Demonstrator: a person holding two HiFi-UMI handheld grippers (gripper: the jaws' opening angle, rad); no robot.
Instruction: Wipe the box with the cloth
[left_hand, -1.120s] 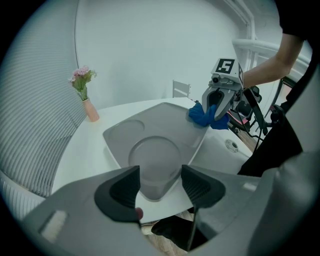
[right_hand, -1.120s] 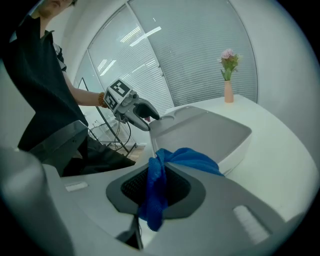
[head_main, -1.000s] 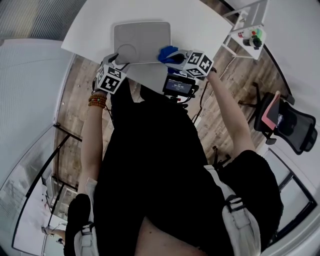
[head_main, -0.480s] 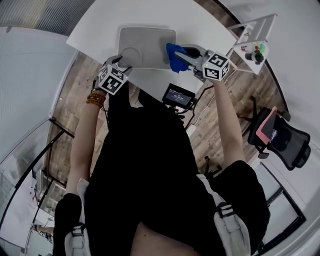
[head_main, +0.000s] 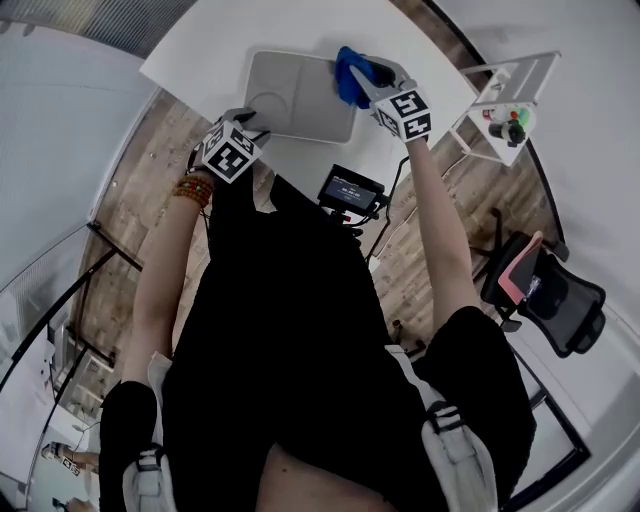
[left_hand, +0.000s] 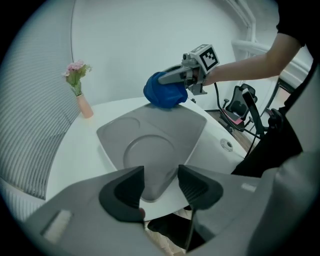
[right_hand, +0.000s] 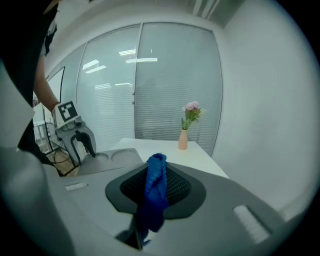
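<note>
White table (head_main: 200, 60) under grey box (head_main: 295, 95). Seen only in the 2 gripper views, not from head: vase (left_hand: 84, 106) with flowers. Right gripper (left_hand: 165, 79) clamped on blue cloth (head_main: 350, 75), against box's far corner. Left gripper (left_hand: 160, 187) moderately apart at near corner.

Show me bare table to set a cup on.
Bare table lies left of the box, up to the vase, and right of it around the cable hole. Crowded: the box's far corner, where the right gripper holds the cloth, and its near edge at the left gripper.

Even bright indoor light, strong fisheye distortion, dark corners
</note>
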